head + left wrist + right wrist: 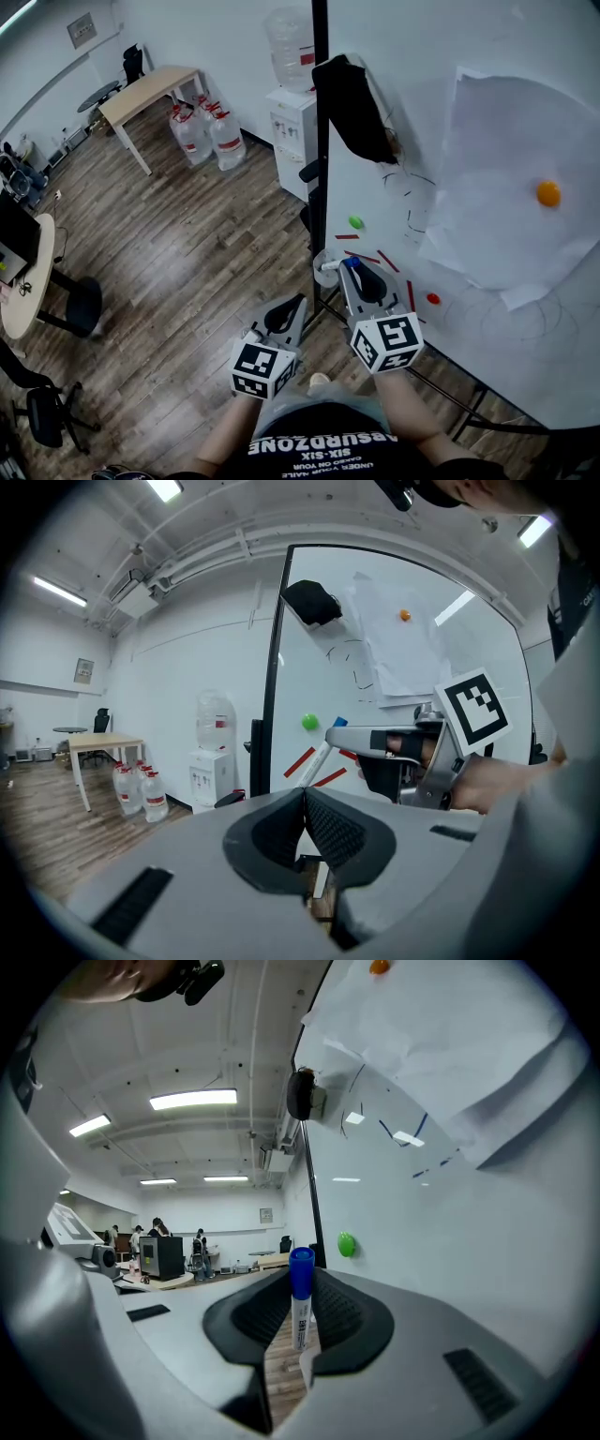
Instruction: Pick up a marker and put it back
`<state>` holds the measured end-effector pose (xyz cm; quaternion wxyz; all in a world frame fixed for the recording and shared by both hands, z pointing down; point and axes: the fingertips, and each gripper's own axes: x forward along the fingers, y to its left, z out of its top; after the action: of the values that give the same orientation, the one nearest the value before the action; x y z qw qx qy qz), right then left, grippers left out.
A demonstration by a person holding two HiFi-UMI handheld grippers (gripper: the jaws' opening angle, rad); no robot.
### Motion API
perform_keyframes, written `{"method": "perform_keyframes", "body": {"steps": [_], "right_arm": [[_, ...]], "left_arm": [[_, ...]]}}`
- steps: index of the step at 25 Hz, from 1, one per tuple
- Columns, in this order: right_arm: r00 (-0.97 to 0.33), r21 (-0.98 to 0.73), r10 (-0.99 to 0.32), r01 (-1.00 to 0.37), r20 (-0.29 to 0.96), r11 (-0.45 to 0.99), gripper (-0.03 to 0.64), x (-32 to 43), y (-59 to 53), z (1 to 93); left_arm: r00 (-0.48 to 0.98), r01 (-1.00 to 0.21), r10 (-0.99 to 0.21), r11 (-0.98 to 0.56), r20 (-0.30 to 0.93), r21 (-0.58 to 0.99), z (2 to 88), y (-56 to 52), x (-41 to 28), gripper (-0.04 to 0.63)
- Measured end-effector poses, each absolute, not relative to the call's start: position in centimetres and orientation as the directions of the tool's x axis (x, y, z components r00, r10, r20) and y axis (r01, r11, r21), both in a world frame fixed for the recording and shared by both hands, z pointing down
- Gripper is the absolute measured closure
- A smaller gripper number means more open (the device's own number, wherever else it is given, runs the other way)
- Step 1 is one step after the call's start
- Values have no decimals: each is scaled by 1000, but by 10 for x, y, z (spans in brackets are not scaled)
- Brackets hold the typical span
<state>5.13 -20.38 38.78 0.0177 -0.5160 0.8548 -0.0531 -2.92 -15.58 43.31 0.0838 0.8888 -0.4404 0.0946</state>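
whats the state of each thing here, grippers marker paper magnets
right gripper: shut on marker
left gripper: shut, empty
marker: blue cap on, clamped between the right jaws
paper: creased, hanging on the whiteboard
orange magnet: stuck on the paper
green magnet: stuck on bare whiteboard, holding nothing

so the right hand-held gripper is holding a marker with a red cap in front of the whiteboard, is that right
Not quite: the cap is blue, not red. The right gripper view shows the right hand-held gripper shut on a marker with a blue cap, held upright in front of the whiteboard.
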Motion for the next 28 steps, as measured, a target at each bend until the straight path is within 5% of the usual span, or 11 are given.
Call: {"method": "perform_keyframes", "body": {"steps": [28], "right_arm": [[-437, -101, -891, -899, 119, 427, 554, 54, -126, 424]], "left_arm": [[620, -779, -741, -621, 256, 87, 436, -107, -32, 587]]}}
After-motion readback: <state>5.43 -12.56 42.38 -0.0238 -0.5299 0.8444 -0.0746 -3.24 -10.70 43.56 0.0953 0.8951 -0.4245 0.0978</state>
